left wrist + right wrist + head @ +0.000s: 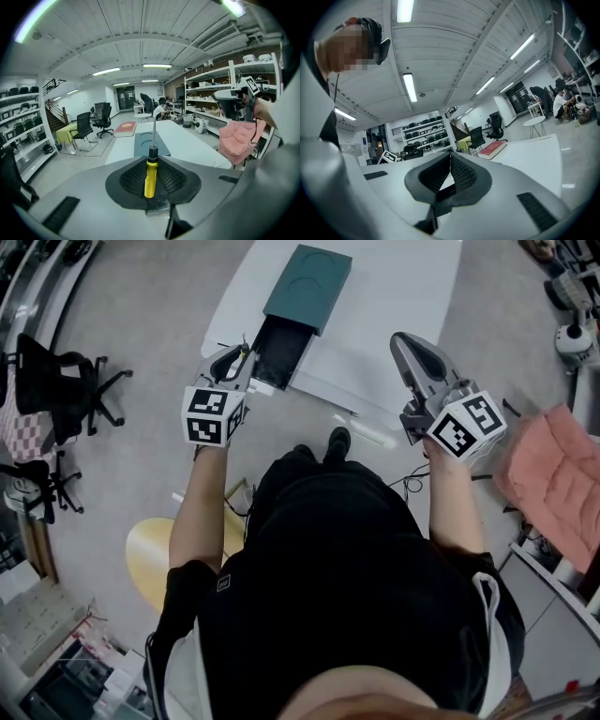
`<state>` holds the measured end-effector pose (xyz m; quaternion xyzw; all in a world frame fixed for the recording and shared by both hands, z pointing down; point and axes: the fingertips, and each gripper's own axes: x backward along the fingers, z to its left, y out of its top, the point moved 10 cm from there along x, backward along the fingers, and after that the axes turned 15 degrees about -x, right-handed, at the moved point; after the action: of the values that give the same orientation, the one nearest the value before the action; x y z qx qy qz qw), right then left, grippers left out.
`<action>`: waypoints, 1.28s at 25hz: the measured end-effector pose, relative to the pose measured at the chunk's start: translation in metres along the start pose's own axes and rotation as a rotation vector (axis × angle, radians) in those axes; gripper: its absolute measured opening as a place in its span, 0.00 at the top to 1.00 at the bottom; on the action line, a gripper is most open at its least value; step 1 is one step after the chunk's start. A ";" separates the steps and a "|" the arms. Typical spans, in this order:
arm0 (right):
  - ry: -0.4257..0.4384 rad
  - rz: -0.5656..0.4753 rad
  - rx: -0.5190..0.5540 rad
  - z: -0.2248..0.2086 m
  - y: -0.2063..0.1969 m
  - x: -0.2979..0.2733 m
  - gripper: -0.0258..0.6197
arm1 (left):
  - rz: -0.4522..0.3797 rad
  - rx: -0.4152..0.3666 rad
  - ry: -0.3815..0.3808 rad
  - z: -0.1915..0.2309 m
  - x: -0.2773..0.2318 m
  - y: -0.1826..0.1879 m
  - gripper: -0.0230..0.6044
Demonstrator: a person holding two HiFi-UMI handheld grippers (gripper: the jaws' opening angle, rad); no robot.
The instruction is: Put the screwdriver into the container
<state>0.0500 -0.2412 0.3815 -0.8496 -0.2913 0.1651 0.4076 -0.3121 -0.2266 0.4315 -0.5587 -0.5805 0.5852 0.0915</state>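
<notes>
White table [394, 296] fills the ground ahead of both tools, on a grey floor with office chairs [66, 381] off beyond the left tool's outer side. On it sits the teal container [307, 277], its dark drawer [279, 351] pulled open toward the person.

The left gripper [239, 357] is clamped on the screwdriver [150, 176]. Its 2 ribbed pads pinch the yellow handle, and the steel shaft sticks straight out past the tips. The right gripper [405, 345] hangs well to the other side with its jaws closed tip to tip on nothing.

The screwdriver looks light and rigid. The handle is probably smooth plastic, so the hold at mid-handle seems the right one; the thin shaft would likely roll or slip between the pads. It should drop in without harm.

The head view shows the left tool's tips just beside the near corner of the open drawer, which the left gripper view cannot show, since the jaws hide everything close below them. The left gripper view shows the grip itself, a red book [124, 128] at the table's far end and a pink cushion [239, 140] off to its right side. Only the right gripper view proves the right jaws empty.
</notes>
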 end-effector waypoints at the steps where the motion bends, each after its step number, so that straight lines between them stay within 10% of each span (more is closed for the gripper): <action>1: -0.010 -0.004 -0.002 -0.001 -0.001 0.001 0.91 | 0.009 -0.006 -0.016 0.001 -0.005 -0.002 0.84; 32: -0.164 -0.080 -0.102 -0.035 -0.022 0.043 0.91 | 0.315 -0.204 -0.382 -0.034 -0.140 -0.027 0.83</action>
<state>0.0934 -0.2241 0.4179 -0.8406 -0.3652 0.2025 0.3450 -0.2509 -0.3041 0.5394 -0.5280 -0.5491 0.6256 -0.1686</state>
